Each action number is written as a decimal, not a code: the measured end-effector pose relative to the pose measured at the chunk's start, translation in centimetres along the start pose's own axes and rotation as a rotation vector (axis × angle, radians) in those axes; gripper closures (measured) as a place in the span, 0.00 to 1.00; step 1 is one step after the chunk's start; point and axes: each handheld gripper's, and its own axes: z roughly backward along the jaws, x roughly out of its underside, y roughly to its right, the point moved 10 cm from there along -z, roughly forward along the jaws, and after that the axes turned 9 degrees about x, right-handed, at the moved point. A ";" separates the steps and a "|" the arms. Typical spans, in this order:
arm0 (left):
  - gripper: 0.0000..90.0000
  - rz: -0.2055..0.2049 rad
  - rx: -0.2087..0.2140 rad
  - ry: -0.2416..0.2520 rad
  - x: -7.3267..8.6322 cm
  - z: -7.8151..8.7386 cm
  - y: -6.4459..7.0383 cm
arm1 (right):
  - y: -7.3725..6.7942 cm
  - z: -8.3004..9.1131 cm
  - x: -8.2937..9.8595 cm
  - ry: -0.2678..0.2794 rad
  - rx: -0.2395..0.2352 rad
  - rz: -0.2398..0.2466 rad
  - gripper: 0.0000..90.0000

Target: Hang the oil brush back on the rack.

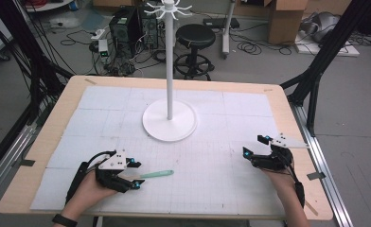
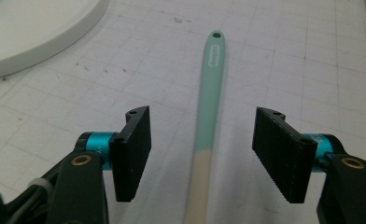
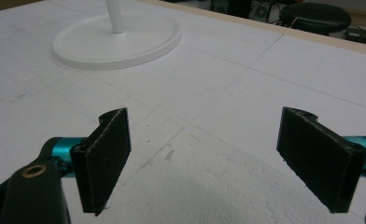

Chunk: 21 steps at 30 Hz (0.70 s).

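Left gripper (image 2: 202, 154) hangs over the white mat (image 2: 284, 56), jaws spread wide, straddling a slim spatula (image 2: 208, 116) without touching it. Its near part is cream, the long handle mint green, ending in a small hanging hole. Right gripper (image 3: 204, 158), also spread, holds nothing. Beyond stands the white stand (image 1: 169, 124).

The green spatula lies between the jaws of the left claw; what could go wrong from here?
1. The left claw is open around the spatula, which lies flat on the table mat. Closing too high could miss the thin handle, or closing off-centre could push it sideways.
2. The jaws stand near the cream-coloured end, far from the hole end, so the spatula may tilt or swing once lifted.
3. The white stand is tall and close; a raised spatula could knock its pole.
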 end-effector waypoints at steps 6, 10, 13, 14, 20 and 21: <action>0.60 0.013 0.025 -0.031 0.3 -0.1 0.3 | -0.1 -0.1 0.0 -0.003 -0.002 0.004 0.19; 0.67 0.005 0.029 -0.068 0.5 -0.4 0.5 | -0.1 -0.1 0.1 -0.005 -0.005 0.003 0.19; 0.69 0.008 0.026 -0.090 0.5 -0.4 0.5 | -0.1 -0.1 0.1 -0.004 -0.007 0.006 0.19; 0.70 0.009 0.028 -0.090 0.5 -0.4 0.5 | -0.1 -0.1 0.1 -0.005 -0.008 0.009 0.19; 0.79 0.005 0.020 -0.113 0.4 -0.4 0.4 | -0.2 0.0 0.0 -0.002 -0.012 0.007 0.19; 0.80 0.006 0.020 -0.119 0.4 -0.4 0.4 | -0.2 0.0 0.0 -0.003 -0.012 0.005 0.19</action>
